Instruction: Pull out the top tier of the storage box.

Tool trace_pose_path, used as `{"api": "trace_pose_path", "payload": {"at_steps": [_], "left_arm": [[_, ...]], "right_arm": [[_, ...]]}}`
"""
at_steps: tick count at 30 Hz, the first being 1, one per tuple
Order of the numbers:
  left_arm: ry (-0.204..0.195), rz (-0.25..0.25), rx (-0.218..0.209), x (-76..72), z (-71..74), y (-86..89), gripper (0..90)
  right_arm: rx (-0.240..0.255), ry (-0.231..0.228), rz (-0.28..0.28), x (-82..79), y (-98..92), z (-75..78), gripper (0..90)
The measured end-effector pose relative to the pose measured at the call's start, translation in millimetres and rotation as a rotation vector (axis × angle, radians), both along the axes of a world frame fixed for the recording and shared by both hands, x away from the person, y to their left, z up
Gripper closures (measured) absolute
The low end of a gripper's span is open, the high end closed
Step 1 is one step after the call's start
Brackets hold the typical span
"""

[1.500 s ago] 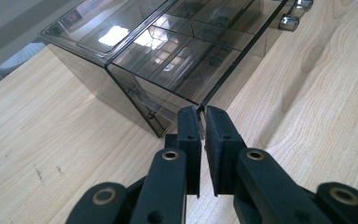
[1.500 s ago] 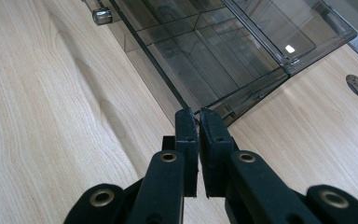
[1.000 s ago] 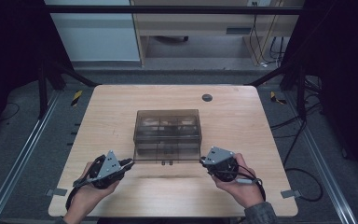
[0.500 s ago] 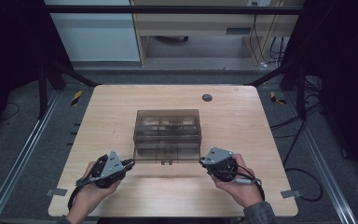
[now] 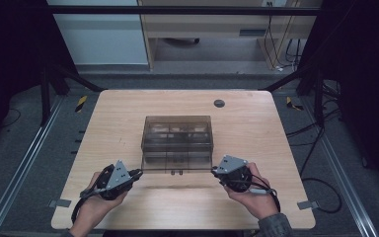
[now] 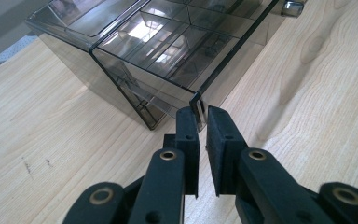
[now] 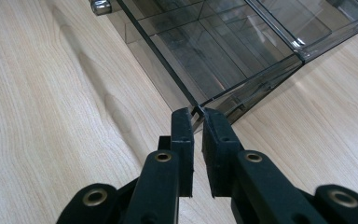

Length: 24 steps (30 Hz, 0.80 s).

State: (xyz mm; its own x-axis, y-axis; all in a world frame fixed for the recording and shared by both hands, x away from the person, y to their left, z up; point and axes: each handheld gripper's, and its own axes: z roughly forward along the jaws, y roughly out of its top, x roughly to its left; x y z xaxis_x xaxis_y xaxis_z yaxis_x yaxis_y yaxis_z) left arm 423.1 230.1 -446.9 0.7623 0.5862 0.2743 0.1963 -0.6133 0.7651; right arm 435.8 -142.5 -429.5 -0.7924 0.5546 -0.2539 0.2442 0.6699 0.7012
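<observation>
Pinching the near left corner of the smoky clear box (image 6: 168, 51) with the left gripper (image 6: 199, 116). Nipping its near right corner with the right gripper (image 7: 197, 116), jaws nearly together, on the wooden table (image 5: 128, 123)

One smoky clear box (image 5: 177, 143) — two hand-held grippers, left (image 5: 137, 174) and right (image 5: 214, 172) — one table (image 5: 123, 118)
</observation>
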Motion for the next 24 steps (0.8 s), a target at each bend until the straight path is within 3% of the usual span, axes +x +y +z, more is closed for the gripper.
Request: {"api": "trace_pose_path", "payload": {"at_steps": [7, 15, 19, 24], "left_arm": [[-0.004, 0.009, -0.017, -0.2, 0.3, 1.6, 79.7], [-0.011, 0.058, -0.072, 4.0, -3.8, 13.7, 43.4], [-0.003, 0.068, -0.108, 8.4, -8.2, 19.9, 33.6], [-0.004, 0.094, -0.122, 13.1, -15.9, 23.8, 22.2]], "right_arm": [[0.004, 0.005, 0.002, -0.3, -0.5, 0.0, 79.5], [0.010, 0.014, -0.063, 1.6, -11.5, -1.5, 51.7], [0.009, 0.013, -0.109, 2.9, -19.2, -3.1, 39.6], [-0.013, 0.029, -0.164, 6.2, -30.2, -8.1, 25.4]]}}
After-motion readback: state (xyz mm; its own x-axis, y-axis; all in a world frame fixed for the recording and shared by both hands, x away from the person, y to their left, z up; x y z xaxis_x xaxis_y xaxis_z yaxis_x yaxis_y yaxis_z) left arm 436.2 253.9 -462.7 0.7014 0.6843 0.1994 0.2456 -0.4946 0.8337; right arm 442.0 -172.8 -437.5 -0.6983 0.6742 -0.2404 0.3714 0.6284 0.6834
